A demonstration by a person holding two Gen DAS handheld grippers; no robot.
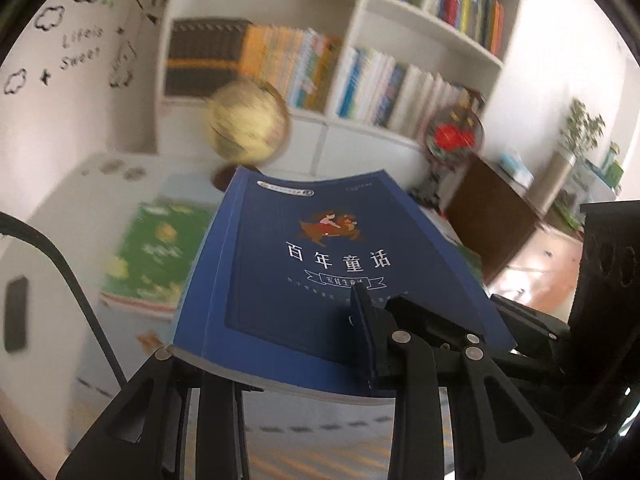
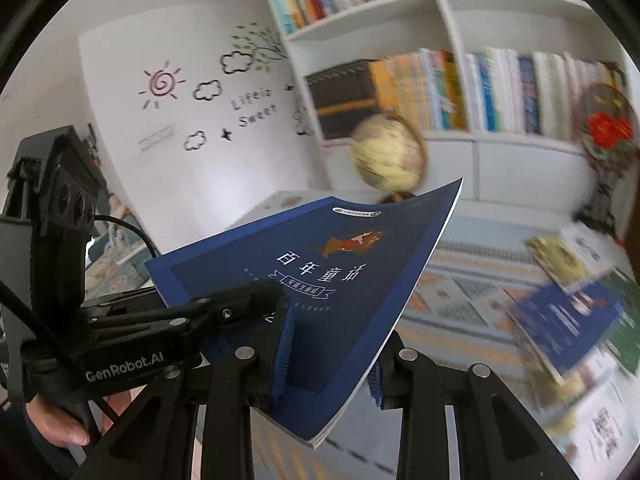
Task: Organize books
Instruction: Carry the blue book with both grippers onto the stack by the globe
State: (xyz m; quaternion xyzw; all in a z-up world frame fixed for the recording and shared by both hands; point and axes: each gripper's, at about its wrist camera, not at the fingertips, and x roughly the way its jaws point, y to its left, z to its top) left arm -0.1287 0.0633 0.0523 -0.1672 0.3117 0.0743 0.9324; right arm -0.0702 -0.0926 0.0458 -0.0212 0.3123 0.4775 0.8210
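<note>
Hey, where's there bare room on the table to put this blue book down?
Bare cloth lies between the blue book and the scattered book pile. A pale tabletop strip sits between the green book and the phone. It is crowded at the pile and near the globe.

The book (image 1: pixel 320 264) up front is deep navy with a brighter blue border, white lettering and a little orange-brown figure. A green book (image 1: pixel 154 252) with yellow blotches lies behind it. The globe (image 1: pixel 246 124) is pale cream-yellow, the bookcase (image 1: pixel 360 12) is white, and both tools (image 2: pixel 326 360) are black with blue pads (image 2: pixel 282 354).
</note>
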